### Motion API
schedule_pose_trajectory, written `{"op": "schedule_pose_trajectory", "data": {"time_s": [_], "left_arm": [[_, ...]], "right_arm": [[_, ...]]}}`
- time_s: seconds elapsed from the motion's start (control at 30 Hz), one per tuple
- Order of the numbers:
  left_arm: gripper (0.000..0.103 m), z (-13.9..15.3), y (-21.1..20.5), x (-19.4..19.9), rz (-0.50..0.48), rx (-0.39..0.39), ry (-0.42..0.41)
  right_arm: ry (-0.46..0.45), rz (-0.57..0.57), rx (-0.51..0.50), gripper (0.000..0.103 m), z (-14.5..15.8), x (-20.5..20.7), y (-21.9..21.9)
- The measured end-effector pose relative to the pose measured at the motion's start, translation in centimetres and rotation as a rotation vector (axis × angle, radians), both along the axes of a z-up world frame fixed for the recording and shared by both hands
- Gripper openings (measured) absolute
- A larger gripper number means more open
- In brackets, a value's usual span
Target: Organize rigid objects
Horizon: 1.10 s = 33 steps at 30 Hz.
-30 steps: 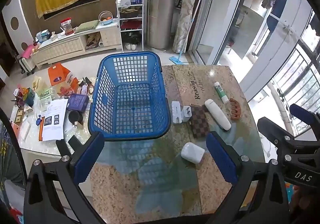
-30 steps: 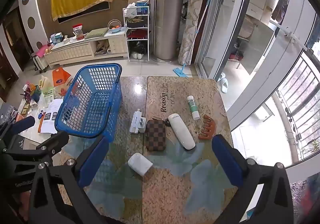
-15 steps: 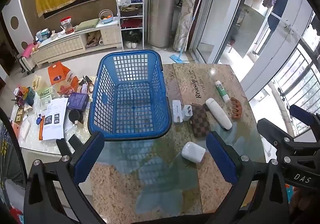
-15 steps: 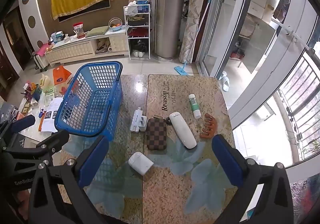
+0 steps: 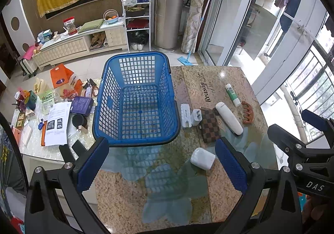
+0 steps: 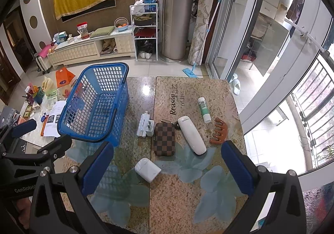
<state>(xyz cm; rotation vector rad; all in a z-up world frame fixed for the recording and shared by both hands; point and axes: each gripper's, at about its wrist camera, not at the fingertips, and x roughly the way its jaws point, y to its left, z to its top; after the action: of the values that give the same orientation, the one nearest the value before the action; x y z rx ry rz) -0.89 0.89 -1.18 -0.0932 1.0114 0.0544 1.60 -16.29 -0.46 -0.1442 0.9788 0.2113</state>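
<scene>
Fingers of both grippers spread wide, nothing between them: left gripper [image 5: 160, 164] above the near rim of the basket, right gripper [image 6: 167, 168] above the loose items. Nearest on the bench [image 6: 187, 202], a white earbud case [image 6: 147, 169], lying flat between the right fingers in that view, apart from everything else. Probably light, hard and glossy, so liable to slip; best taken across the two short flat sides, squarely. Just beyond, a checkered brown pouch [image 6: 164, 138], touching or nearly touching a white oblong case [image 6: 191, 135] on its right; the pouch likely stiff enough for a pinch across its width, the oblong case smooth and rounded, safer gripped mid-length. Left of the pouch, a white charger plug [image 6: 150, 128] beside a white USB stick [image 6: 142, 125], both small and low, awkward to get fingers under. Right, a brown claw hair clip [image 6: 218, 133], light, irregular. Farther, a green-and-white tube [image 6: 203, 109]. Left, an empty blue plastic basket [image 5: 136, 143].
</scene>
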Motion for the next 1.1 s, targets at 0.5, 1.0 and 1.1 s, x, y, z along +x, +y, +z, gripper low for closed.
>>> {"op": "schedule_pose_trajectory", "data": {"time_s": [0.5, 1.0, 1.1], "left_arm": [[0.102, 0.4, -0.2, 0.6, 0.002, 0.0, 0.006], [0.102, 0.2, 0.0, 0.5, -0.012, -0.006, 0.038], [0.102, -0.1, 0.0, 1.3, -0.01, 0.007, 0.057]], "right_arm": [[0.003, 0.002, 0.0, 0.103, 0.0, 0.1, 0.0], [0.019, 0.009, 0.004, 0.103, -0.5, -0.4, 0.2], [0.035, 0.01, 0.007, 0.103, -0.7, 0.1, 0.0]]}}
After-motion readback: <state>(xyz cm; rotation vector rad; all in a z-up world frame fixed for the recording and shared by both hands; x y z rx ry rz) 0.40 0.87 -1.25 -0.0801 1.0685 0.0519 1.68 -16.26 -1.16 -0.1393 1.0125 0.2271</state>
